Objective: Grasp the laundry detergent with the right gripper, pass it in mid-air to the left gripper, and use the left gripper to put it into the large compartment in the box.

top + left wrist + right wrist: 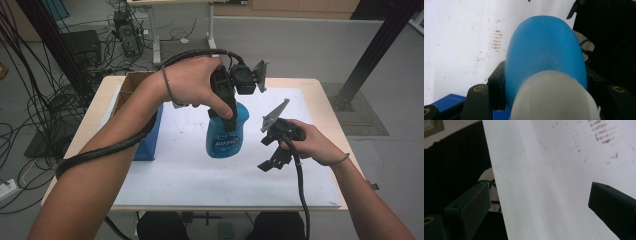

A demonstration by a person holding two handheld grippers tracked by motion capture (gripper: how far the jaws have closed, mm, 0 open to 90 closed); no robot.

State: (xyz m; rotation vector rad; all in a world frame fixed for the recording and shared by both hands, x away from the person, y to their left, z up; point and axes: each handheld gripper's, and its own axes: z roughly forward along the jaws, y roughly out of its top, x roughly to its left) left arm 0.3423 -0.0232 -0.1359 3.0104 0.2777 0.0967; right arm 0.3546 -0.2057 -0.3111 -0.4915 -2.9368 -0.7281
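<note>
Your left gripper (227,107) pointed downward and was clamped on the blue bottle (226,135), its jaws pressing the bottle's sides near the top. In the left gripper view the bottle (544,50) ran straight out from between the jaws, with its pale cap (554,97) nearest the camera. Whether the bottle's base touched the white sheet (200,175) on the tabletop (320,90) could not be determined. Your left hand (192,82) gripped the handle from above.

Your right gripper (272,160) was just beside the bottle, on the side away from your left forearm, and apart from it. Its jaws stood spread with nothing between them; in the right gripper view only the stained sheet (554,182) lay beyond them. Your right hand (312,142) held it low over the sheet.

A blue box (147,142) lay on the far side of your left gripper from the right one, partly under your left forearm. A cardboard box (130,85) sat behind it at the tabletop's edge.
</note>
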